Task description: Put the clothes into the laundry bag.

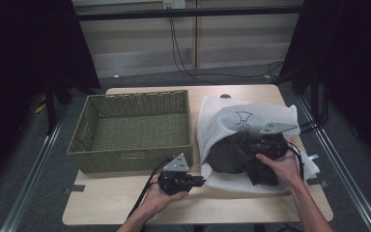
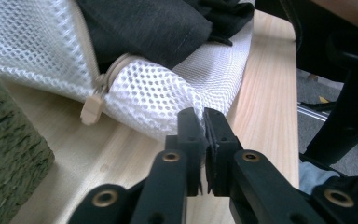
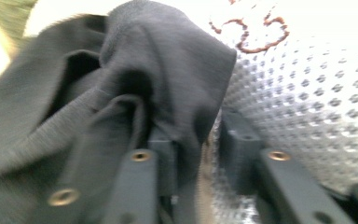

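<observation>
One white mesh laundry bag (image 1: 232, 116) beside one woven basket (image 1: 135, 130), mouth toward the person; left claw (image 2: 203, 122) clamped on its edge, right claw (image 3: 191, 140) parted around one dark garment (image 1: 236, 152).

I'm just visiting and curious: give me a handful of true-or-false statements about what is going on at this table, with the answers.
1. The left gripper is pinching the edge of the white mesh bag. True.
2. The woven basket is full of clothes. False: nothing lies in it.
3. A dark garment sticks out of the mesh bag's opening. True.
4. The bag's zipper pull is bright red. False: it is beige.
5. The right gripper is over at the basket. False: it is at the dark garment on the bag, with a fold of that cloth between its jaws.
</observation>
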Tool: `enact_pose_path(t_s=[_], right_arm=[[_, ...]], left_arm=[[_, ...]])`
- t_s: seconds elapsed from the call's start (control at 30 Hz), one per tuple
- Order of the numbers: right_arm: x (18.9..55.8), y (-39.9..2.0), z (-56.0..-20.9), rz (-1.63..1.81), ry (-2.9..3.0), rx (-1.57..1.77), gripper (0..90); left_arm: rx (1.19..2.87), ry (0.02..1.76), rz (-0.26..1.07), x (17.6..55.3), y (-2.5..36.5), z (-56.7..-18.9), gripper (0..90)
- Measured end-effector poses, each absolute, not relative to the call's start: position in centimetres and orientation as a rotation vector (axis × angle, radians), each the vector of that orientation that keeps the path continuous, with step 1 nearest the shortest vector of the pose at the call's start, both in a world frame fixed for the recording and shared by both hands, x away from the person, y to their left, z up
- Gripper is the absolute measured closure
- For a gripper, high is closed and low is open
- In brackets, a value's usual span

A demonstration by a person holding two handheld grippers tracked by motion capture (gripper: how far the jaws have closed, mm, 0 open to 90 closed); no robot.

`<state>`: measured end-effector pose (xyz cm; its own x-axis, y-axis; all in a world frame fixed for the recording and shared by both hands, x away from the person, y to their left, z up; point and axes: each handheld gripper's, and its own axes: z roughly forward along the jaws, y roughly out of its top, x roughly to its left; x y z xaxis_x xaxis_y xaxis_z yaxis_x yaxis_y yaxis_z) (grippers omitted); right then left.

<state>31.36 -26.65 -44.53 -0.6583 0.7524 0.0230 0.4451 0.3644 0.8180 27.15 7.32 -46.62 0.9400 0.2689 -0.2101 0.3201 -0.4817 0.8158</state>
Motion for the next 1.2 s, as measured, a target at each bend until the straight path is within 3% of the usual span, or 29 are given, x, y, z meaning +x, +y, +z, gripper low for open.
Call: enact_pose_path(t_s=[0.07, 0.2, 0.37, 0.53, 0.6, 0.73, 0.8, 0.9, 1.03, 1.2], right_arm=[[30.8, -26.5, -44.4, 1.236, 2.294, 1.043, 59.1], [29.2, -26.4, -43.5, 1.26, 2.331, 1.007, 44.3], [27.3, -27.0, -42.5, 1.296, 2.31, 0.985, 38.2], [25.6, -27.4, -41.1, 1.395, 2.281, 0.936, 55.7], [25.3, -26.6, -41.2, 1.428, 2.335, 0.907, 57.7], [25.8, -24.6, -42.8, 1.368, 2.427, 0.903, 44.4], [26.3, -23.6, -43.8, 1.354, 2.459, 0.915, 30.2], [27.2, -22.7, -44.9, 1.304, 2.507, 0.924, 19.9], [28.0, -22.3, -45.7, 1.296, 2.532, 0.959, 11.4], [28.3, -22.3, -46.3, 1.269, 2.521, 0.976, 11.6]], left_arm=[[2.101, 0.411, -0.078, 27.2, 7.3, -47.0, 83.5], [2.087, 0.426, -0.05, 26.9, 7.4, -46.9, 69.5], [2.067, 0.409, 0.0, 26.3, 7.4, -45.8, 55.5], [2.096, 0.346, -0.082, 25.8, 6.1, -46.5, 60.6], [2.121, 0.328, -0.08, 25.5, 5.5, -47.0, 60.6], [2.138, 0.311, -0.107, 25.6, 3.8, -48.2, 60.0], [2.15, 0.294, -0.098, 25.8, 2.8, -48.4, 58.9], [2.185, 0.268, -0.117, 26.1, 1.5, -49.0, 53.7], [2.262, 0.309, -0.078, 26.8, 0.1, -49.9, 47.3], [2.325, 0.282, 0.064, 26.5, -0.7, -50.0, 51.4]])
